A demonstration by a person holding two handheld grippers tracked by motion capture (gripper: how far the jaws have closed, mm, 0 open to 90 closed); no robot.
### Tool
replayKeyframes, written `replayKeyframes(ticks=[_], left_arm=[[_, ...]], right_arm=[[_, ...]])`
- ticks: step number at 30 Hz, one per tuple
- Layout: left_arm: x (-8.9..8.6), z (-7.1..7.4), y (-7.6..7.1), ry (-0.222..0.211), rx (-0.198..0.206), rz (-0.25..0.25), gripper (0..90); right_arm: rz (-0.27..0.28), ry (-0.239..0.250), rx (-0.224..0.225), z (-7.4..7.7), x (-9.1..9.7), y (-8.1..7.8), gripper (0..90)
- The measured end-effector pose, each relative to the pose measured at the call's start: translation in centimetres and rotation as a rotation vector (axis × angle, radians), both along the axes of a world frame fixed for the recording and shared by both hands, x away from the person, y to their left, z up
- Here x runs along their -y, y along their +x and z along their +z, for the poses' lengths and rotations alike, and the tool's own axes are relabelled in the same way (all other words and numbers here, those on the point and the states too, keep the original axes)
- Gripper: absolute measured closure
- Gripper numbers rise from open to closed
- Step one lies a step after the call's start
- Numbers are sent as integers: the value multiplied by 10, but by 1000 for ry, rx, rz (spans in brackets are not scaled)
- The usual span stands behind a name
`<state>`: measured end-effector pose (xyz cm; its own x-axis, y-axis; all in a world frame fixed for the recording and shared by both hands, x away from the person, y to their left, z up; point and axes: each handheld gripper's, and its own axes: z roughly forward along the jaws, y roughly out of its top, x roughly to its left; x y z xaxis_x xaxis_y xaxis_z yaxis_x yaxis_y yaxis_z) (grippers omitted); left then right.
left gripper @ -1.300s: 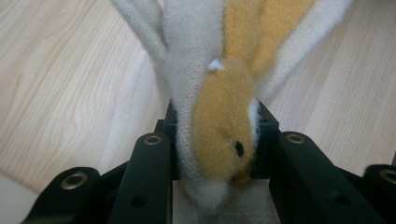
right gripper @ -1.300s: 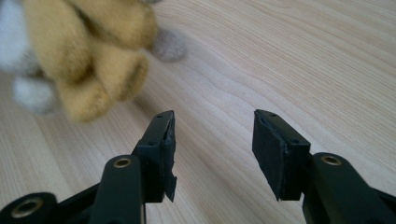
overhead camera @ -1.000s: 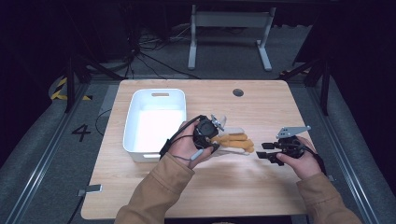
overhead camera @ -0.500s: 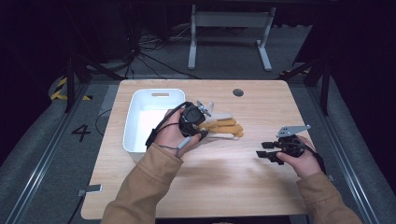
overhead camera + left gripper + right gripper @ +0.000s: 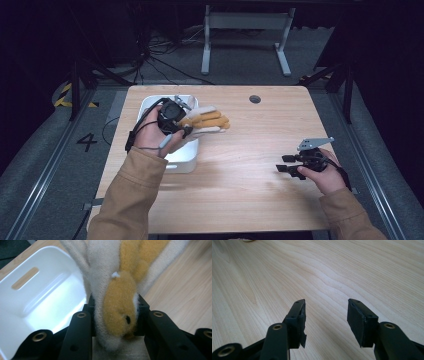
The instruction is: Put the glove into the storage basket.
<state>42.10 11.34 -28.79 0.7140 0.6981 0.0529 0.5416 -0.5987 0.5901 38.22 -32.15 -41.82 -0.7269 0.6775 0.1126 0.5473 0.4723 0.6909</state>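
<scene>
- left gripper [image 5: 186,122] clenched on the plush toy [image 5: 207,121], held above the white bin's [image 5: 150,107] right rim
- toy's long axis runs level, tip pointing right
- right gripper [image 5: 325,320] released, empty

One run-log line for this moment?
left tool: shut on plush toy | toy: over white bin edge | right tool: open, over table

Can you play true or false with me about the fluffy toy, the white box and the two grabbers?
1. The left gripper is squeezing the fluffy toy. True.
2. The toy is lying inside the white bin. False: it is held up at the bin's edge.
3. The right gripper holds a block. False: its jaws are open with nothing between them.
4. The bin has a handle slot. True.
</scene>
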Motion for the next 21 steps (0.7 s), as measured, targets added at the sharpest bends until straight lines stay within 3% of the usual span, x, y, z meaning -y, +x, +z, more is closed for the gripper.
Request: replayKeyframes(ticks=[15,21], left_arm=[[-34,-16,26,-32,-32,104,685],[-39,-25,38,-5,-48,144,685]], right_arm=[[10,-1,-14,-3,-1,-1,494],[9,1,-12,-2,-1,0,493]])
